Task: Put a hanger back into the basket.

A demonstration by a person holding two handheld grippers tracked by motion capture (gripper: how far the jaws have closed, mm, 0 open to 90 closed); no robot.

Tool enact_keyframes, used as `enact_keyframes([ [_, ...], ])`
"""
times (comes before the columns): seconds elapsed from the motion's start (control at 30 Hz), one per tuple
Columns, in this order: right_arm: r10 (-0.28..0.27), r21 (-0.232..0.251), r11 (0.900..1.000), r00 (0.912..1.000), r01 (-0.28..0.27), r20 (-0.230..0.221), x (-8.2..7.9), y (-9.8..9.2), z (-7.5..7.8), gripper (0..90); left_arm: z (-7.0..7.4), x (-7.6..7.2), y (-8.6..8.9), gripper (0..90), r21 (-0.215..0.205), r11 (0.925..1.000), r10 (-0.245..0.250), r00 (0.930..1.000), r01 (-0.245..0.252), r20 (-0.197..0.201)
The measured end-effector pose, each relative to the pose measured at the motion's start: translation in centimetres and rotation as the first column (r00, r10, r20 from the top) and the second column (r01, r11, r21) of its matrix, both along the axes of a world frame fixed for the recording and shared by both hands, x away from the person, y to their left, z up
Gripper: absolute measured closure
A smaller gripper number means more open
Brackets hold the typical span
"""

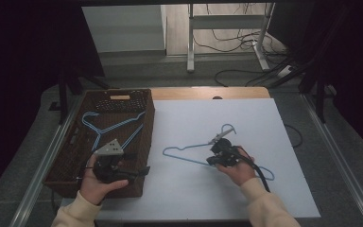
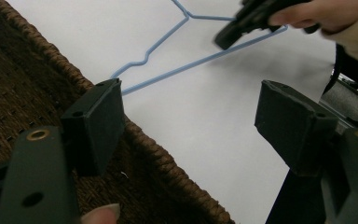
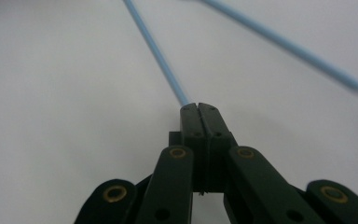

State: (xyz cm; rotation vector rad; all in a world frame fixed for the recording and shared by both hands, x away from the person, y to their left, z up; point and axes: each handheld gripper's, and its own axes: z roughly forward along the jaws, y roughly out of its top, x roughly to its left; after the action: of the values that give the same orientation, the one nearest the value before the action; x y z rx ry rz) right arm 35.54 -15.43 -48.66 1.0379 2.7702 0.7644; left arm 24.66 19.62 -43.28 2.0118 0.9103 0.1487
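High view shows the blue hanger lying flat on the white tabletop, just beside the brown basket. Its long bar runs from left to right, and its hook points away from the person. The right gripper is the nearer one. Its jaws are pinched tight on one thin wire of the hanger, near the middle. The left gripper waits over the basket edge, jaws spread wide, holding nothing. Another blue hanger lies inside the basket.
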Motion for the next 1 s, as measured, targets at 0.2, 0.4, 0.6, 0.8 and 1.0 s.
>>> enact_keyframes([
  [0.2, -0.023, 0.024, 0.999, 0.9997, 0.024, -0.002, 2.1, 3.6, -1.4, 90.0, 0.0, -0.1, 0.3, 24.5, -0.006, 1.0000, 0.005, 1.0000, -0.005, 0.001],
  [0.4, -0.033, 0.039, 0.999, 0.9991, 0.034, -0.024, 3.1, 5.4, -2.6, 90.0, -0.1, -0.1, 0.4, 24.5, -0.006, 0.9999, 0.010, 0.9999, -0.010, -0.001],
  [0.6, -0.018, 0.055, 0.998, 0.9988, 0.020, -0.045, 2.8, 5.7, -2.7, 90.0, 0.0, -0.2, 0.3, 24.5, -0.004, 1.0000, 0.008, 1.0000, -0.008, 0.001],
  [0.8, 0.036, 0.051, 0.998, 0.9972, -0.033, -0.066, 1.2, 5.6, -2.6, 90.0, -0.1, -0.1, 0.3, 24.5, -0.002, 1.0000, 0.009, 1.0000, -0.009, -0.002],
  [1.0, 0.087, 0.053, 0.995, 0.9906, -0.082, -0.105, -1.5, 4.5, -2.5, 90.0, 0.0, -0.2, 0.4, 24.5, -0.003, 1.0000, 0.009, 1.0000, -0.009, 0.001],
])
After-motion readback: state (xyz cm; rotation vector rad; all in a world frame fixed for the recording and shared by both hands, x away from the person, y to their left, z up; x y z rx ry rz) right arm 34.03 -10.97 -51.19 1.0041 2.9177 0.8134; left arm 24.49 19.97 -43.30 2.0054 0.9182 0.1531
